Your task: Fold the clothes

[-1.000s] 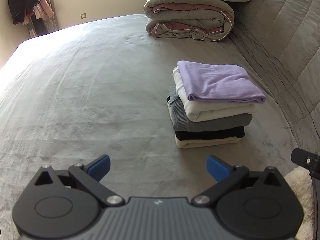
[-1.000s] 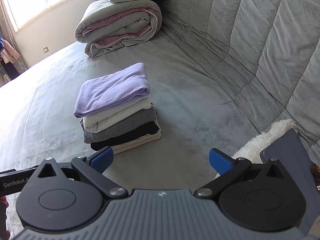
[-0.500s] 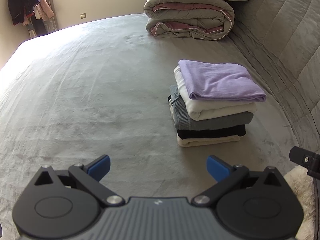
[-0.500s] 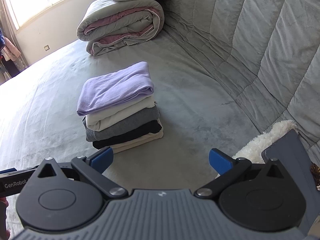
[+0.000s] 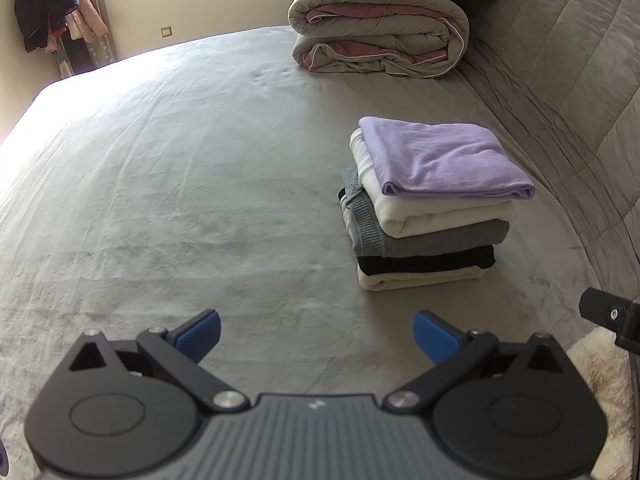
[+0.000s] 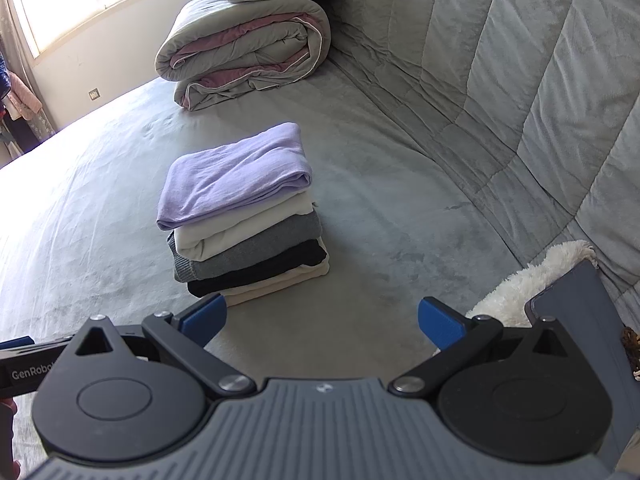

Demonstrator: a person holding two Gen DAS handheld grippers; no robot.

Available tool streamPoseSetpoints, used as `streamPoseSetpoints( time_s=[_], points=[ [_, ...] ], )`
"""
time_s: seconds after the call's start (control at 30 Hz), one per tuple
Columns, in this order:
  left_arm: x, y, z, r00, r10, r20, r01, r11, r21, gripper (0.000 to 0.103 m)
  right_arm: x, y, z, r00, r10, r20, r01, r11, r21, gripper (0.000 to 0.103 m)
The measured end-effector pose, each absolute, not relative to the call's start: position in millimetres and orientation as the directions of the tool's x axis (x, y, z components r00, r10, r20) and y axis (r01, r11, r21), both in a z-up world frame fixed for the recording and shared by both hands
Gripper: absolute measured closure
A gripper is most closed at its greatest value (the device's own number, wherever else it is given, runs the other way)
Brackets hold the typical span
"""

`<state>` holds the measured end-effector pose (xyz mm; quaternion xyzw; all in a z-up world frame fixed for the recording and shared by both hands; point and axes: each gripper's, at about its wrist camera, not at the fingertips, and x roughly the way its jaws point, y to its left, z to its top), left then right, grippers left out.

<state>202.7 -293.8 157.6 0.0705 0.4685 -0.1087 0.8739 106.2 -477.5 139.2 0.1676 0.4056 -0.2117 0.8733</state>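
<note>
Left gripper (image 5: 316, 334): fingers spread wide, nothing between the blue pads; I held it low over the bed, short of the stack and to its left.
Right gripper (image 6: 322, 320): also spread wide and carrying nothing; I held it just short of the stack's near edge, a little to its right.
Stack of folded clothes (image 5: 432, 204): five pieces lay squared on the grey bed cover (image 5: 180, 184). Lilac top (image 6: 236, 174) uppermost, then white, grey knit, black, cream at the bottom.
Change over the last second, left view: the stack sat slightly lower and larger in frame than before, so I had eased that gripper a little nearer to it. Small shift only.
Change, right view: the stack had drifted toward the frame's middle and grown slightly; same slow creep. Neither gripper altered its spread.
Stack itself: no layer shifted; edges matched across all three instants.
Beyond the stack: rolled duvet (image 5: 380, 28) with pillows on it, against the quilted headboard (image 6: 520, 80).
Right of the stack: white fluffy item (image 6: 516, 292) at the bed edge; I could not tell whether it was a garment.
Meaning for task: the pile lay as the task would want it. No loose garment showed on the cover near the stack. That fits either a finished batch or a pause before another piece was fetched; I could not settle which.
</note>
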Motion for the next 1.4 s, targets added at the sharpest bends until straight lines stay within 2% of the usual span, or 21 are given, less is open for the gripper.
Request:
streamPoseSetpoints(
  time_s=[0.8,1.03,1.17,1.4],
  points=[
    [196.0,-285.4,161.5,0.564,-0.131,-0.815,0.272,0.962,0.034,0.000,102.0,-461.1,145.9,0.599,-0.253,-0.760,0.497,0.862,0.104,0.000],
    [174.8,-271.4,168.7,0.624,-0.163,-0.764,0.297,0.954,0.039,0.000,92.5,-443.1,150.3,0.628,-0.249,-0.737,0.466,0.879,0.101,0.000],
    [152.5,-255.5,175.2,0.707,-0.149,-0.691,0.291,0.952,0.093,0.000,77.5,-421.7,155.2,0.674,-0.266,-0.689,0.410,0.911,0.050,0.000],
    [110.3,-217.6,187.7,0.795,-0.157,-0.586,0.286,0.949,0.134,0.001,35.6,-392.8,159.1,0.747,-0.299,-0.594,0.424,0.902,0.079,0.000]
  ],
)
